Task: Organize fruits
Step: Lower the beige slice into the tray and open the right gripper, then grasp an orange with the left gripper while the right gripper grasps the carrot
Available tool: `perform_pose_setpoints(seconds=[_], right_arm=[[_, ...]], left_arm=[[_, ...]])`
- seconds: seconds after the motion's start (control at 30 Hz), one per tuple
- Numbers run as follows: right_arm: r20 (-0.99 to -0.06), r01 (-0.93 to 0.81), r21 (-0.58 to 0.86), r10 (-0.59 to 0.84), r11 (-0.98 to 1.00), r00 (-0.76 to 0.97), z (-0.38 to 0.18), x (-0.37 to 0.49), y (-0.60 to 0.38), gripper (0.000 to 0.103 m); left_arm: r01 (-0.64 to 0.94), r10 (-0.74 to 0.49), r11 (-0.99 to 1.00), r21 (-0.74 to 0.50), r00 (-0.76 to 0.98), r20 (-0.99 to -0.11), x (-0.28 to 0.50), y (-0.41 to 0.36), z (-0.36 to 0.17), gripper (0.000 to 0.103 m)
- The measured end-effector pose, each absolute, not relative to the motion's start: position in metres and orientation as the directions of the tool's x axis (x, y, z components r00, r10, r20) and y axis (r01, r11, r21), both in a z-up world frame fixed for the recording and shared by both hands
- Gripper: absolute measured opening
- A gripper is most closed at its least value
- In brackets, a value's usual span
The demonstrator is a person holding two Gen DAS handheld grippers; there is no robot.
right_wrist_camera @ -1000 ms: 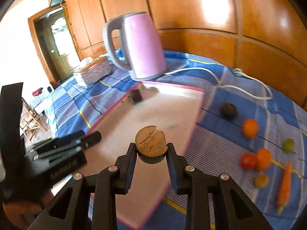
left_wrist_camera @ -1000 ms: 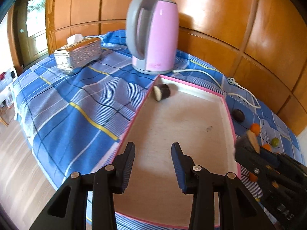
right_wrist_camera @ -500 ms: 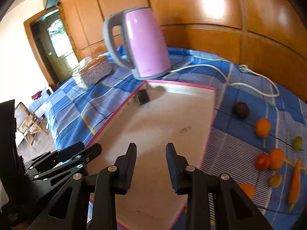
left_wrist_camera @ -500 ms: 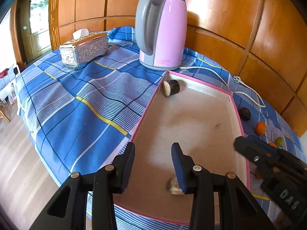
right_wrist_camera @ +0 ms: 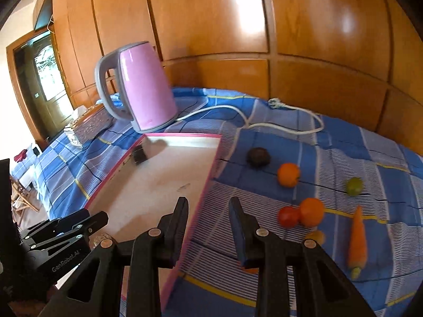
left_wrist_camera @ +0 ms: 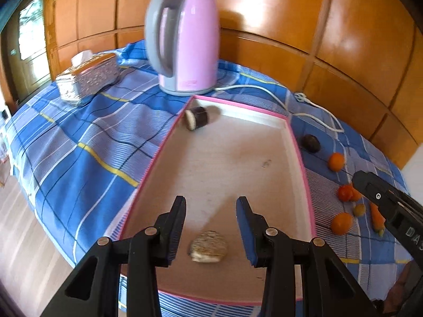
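- The right gripper (right_wrist_camera: 207, 216), which a second earlier pinched a brown round-topped piece, was now empty, its jaws close together with only a narrow gap over the tray's right edge.
- That brown piece (left_wrist_camera: 208, 247) lay inside the pink-rimmed tray (left_wrist_camera: 298, 153) near its near edge, between the fingers of the left gripper (left_wrist_camera: 211, 219), untouched; those jaws stood modestly apart, empty.
- A dark piece (left_wrist_camera: 196, 117) sat in the tray's far left corner.
- On the tablecloth right of the tray remained a dark fruit (right_wrist_camera: 258, 156), an orange (right_wrist_camera: 288, 175), a tomato (right_wrist_camera: 288, 216) and a carrot (right_wrist_camera: 357, 240); likely next.
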State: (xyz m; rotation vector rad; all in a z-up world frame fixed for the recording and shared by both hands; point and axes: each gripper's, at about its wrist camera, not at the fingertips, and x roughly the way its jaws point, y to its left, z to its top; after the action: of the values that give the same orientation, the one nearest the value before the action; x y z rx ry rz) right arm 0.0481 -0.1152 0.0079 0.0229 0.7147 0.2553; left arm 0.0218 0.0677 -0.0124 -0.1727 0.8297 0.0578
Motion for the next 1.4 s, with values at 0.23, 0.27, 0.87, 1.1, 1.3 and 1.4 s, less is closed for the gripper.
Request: perform_pose_setpoints(seconds=[0.23,0.27,0.87,1.1,1.3,1.4], right_arm=[[-0.648,-0.153,0.099,0.18,0.983,0.74,0.001,0.036,-0.14,0.032],[-0.649,-0.135,0.103,0.169,0.985,0.741,0.001,0.035,-0.147,0.032],[-0.684,0.125,0.125,-0.005,0.984,0.73,-0.023,0.012,-0.24,0.032],[-0.702,0.162,0.121,-0.031,0.979,0.712,-0.033,0.008,-0.256,0.032],[-0.715,0.201,0.144,-0.039,0.969,0.698,-0.042,0.004,-0.275,0.032],[-0.722,0.208,0.159,-0.03,0.965,0.691,-0.046,0.004,-0.281,0.032]], left_arm=[[-0.008,-0.073,0.994,-0.107,0.678,-0.731,0.021,0.039,-0.005,0.04],[0.005,-0.083,0.994,-0.108,0.679,-0.729,0.02,0.035,-0.004,0.04],[0.231,-0.225,0.968,-0.095,0.637,-0.738,0.023,-0.028,-0.003,0.039],[0.321,-0.277,0.943,-0.091,0.603,-0.748,0.029,-0.058,-0.009,0.039],[0.379,-0.302,0.922,-0.083,0.566,-0.767,0.036,-0.085,-0.021,0.04],[0.401,-0.312,0.912,-0.085,0.545,-0.778,0.04,-0.092,-0.029,0.04]])
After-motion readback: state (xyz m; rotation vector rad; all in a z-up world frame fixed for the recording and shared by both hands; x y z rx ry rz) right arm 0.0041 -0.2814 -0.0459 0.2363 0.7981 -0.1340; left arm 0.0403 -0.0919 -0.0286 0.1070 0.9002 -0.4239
